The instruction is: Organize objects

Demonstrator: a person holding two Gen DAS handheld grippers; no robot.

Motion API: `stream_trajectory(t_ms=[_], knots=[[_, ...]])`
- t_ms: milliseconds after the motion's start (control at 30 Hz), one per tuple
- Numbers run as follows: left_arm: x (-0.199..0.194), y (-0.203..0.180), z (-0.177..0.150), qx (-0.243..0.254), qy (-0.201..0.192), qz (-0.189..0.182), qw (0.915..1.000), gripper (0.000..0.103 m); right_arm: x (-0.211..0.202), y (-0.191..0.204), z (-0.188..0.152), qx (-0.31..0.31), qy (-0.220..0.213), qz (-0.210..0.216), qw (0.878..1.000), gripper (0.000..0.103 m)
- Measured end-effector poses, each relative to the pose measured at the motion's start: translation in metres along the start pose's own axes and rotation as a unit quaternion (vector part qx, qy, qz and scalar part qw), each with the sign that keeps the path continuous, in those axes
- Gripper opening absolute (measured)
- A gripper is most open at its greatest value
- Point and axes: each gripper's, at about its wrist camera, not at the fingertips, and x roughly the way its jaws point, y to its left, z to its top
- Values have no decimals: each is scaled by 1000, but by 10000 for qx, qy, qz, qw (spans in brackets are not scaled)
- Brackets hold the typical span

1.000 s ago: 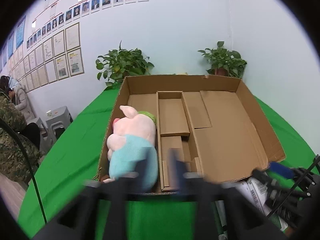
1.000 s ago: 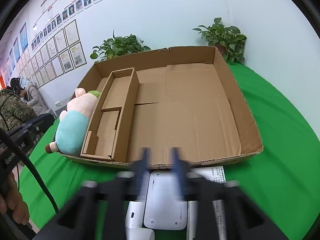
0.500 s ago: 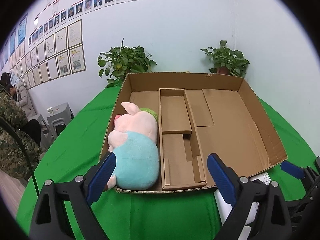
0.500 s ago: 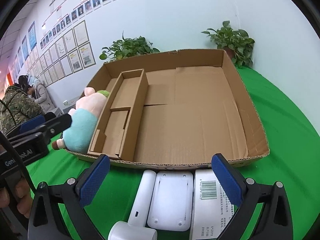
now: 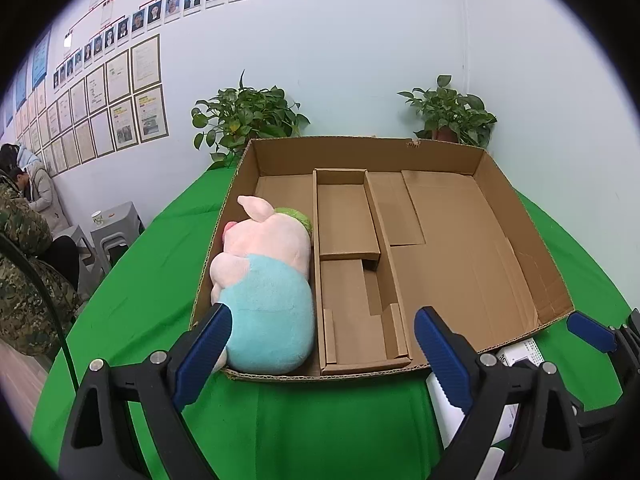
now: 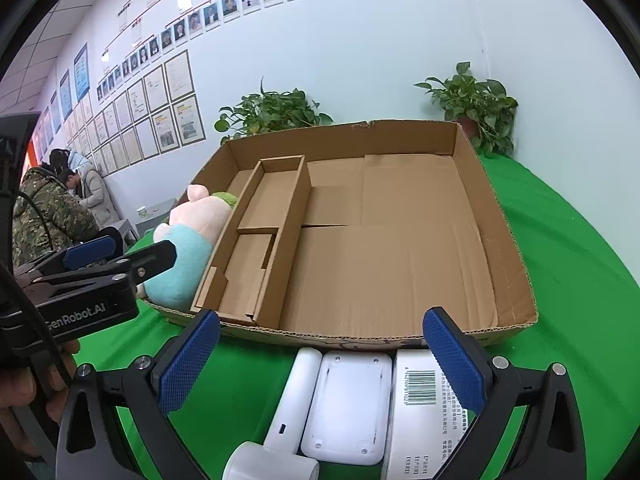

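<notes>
A shallow cardboard box (image 5: 520,240) (image 6: 500,216) with a narrow inner divider tray (image 5: 352,248) (image 6: 260,236) lies on the green table. A pink pig plush in a light blue shirt (image 5: 268,280) (image 6: 188,248) lies in the box's left compartment. My left gripper (image 5: 320,350) is open and empty, just before the box's near edge. My right gripper (image 6: 320,360) is open and empty above three white things in front of the box: a hand-held device with a round head (image 6: 288,412), a flat rounded case (image 6: 348,400) and a carton with a barcode (image 6: 424,412).
The green cloth table (image 5: 120,312) (image 6: 580,260) curves away on both sides. Two potted plants (image 5: 248,116) (image 5: 452,112) stand behind the box against the wall. People sit at the far left (image 5: 24,240) by grey stools (image 5: 116,228).
Both grippers have opened wide from nearly shut. Both cameras have drawn back and risen slightly. The plush and the white items have not moved.
</notes>
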Motion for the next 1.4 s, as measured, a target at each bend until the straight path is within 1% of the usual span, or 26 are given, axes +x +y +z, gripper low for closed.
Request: stream_trajectory(t_ms=[133,333,500,600,700,767,800,867,933,1067,1133,1233,1300,1400], knots=[[1,1,-1,10,36,-21,10000,93,-3,-3,-2,119,40,266,9996,102],[1,1,-3,-29,68,-100,9999,93,-9,-9,-8,199,61,423,9989,102],[0,0,-4,-26,79,-195,9998,93,-13,-8,-12,143,87,452,9988,102],[-1,0,-4,-26,91,-314,9995,93,-15,-7,-15,101,82,517,9986,102],[2,2,-5,-143,224,-615,9978,93,-18,-8,-22,63,123,700,9975,102],[8,5,-7,-321,462,-991,9935,93,-19,-8,-29,35,233,863,9960,102],[11,6,-9,-395,585,-1148,9909,93,-19,-8,-34,8,334,954,9949,100],[17,7,-14,-479,833,-1384,9857,93,-20,-6,-44,-106,537,1065,9928,97],[20,3,-18,-451,966,-1612,9811,93,-21,-5,-53,-211,685,1114,9912,95],[24,-9,-27,-365,1180,-2138,9690,93,-23,-7,-72,-145,995,1199,9877,95],[27,-15,-32,-362,1339,-2406,9607,93,-21,-8,-81,-123,1145,1181,9863,94],[35,-21,-41,-408,1625,-2614,9506,93,-19,-7,-91,-70,1320,1193,9840,93],[40,-24,-45,-460,1766,-2695,9455,93,-17,-3,-94,-128,1407,1168,9831,92],[54,-25,-52,-620,1976,-2920,9337,92,-13,6,-96,-305,1446,1058,9833,91]])
